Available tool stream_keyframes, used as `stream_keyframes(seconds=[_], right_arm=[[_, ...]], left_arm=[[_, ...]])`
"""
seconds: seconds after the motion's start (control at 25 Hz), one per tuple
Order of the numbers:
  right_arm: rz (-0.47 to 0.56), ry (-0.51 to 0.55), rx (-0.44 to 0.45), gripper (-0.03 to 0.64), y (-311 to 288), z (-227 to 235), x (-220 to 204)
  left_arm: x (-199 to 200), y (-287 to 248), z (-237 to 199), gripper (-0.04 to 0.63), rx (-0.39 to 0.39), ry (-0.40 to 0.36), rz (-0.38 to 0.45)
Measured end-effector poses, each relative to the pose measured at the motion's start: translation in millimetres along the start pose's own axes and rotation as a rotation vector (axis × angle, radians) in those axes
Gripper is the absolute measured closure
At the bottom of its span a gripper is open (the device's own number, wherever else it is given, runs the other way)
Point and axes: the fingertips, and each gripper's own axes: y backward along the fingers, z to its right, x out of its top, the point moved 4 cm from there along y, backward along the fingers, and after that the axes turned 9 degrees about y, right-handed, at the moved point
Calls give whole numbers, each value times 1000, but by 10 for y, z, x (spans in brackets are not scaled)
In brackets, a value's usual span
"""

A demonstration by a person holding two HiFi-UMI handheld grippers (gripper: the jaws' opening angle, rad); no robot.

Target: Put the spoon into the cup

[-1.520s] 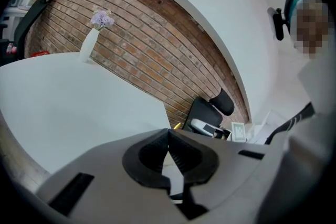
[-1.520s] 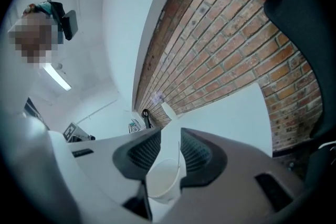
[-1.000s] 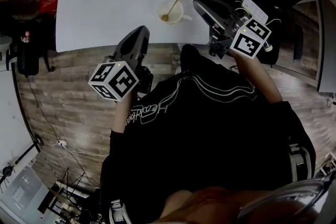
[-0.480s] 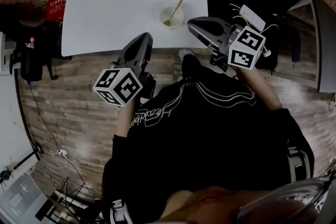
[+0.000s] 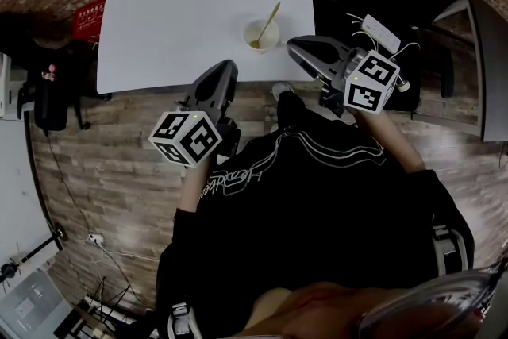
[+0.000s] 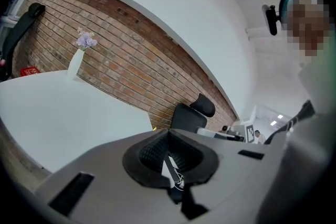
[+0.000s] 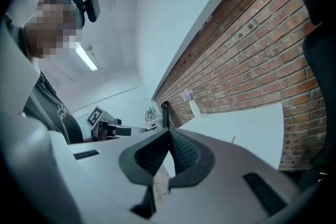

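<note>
The spoon [image 5: 271, 15] leans in the cup [image 5: 261, 48] — left hand-held gripper [image 5: 225, 67] and right hand-held gripper [image 5: 293, 47] both closed, empty.

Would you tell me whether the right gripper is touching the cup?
Apart. The head view shows bare table between the right gripper and the cup, which holds the spoon.

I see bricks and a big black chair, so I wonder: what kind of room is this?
Probably an office or workroom: a white table stands by a brick wall, with a black office chair nearby and a wooden floor.
</note>
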Motion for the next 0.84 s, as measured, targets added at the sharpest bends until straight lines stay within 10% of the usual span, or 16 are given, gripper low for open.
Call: stream_keyframes(seconds=[0.84], right_arm=[[-13, -32, -6, 620, -57, 192, -52]], left_arm=[[23, -172, -102, 592, -3, 8, -11]])
